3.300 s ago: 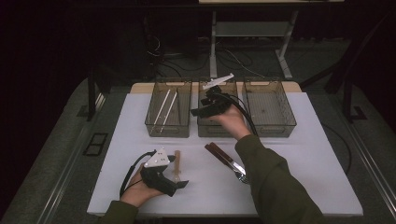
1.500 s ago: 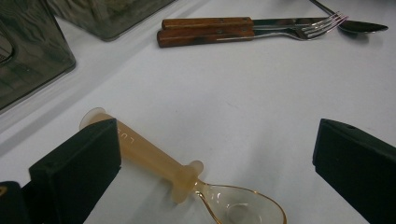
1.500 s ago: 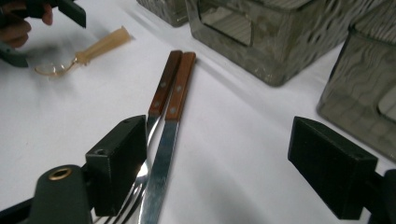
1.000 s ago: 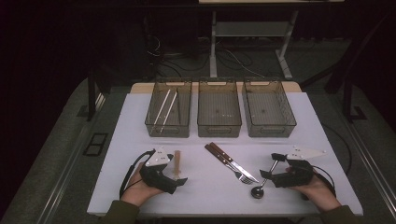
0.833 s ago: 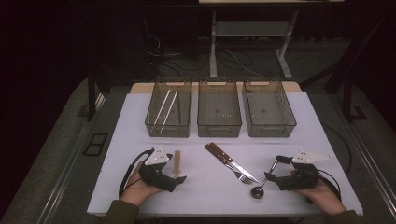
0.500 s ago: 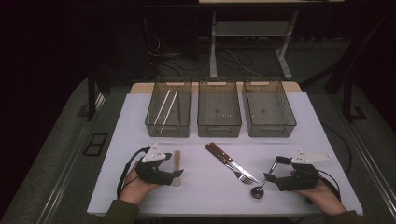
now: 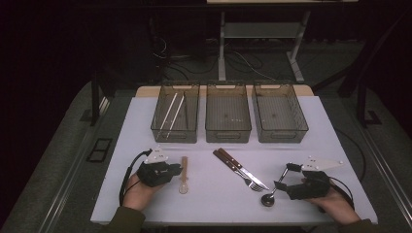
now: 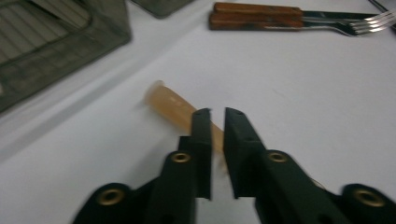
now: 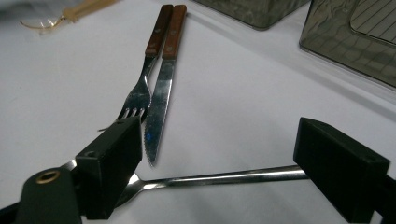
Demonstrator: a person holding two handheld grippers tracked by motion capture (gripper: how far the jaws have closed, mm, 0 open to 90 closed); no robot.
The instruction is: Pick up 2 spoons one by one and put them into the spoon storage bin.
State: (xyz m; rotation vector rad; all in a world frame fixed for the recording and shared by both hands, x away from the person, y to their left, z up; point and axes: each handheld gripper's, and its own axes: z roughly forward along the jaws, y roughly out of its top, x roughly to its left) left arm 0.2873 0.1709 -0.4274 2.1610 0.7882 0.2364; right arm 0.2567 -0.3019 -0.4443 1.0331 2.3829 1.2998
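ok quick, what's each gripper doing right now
Left gripper: jaws just closed on the handle of the tan plastic spoon lying on the table.
Right gripper: open, jaws wide either side of the metal spoon, not pressing it.

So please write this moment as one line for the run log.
left tool: just closed on plastic spoon | right tool: open around metal spoon | fork, knife: on table

Translucent amber plastic spoon (image 7: 183, 174) flat on white tabletop (image 7: 209, 204), handle pinched in left tongs (image 8: 216, 126); steel spoon (image 9: 219, 179) flat between right tongs (image 9: 219, 154)
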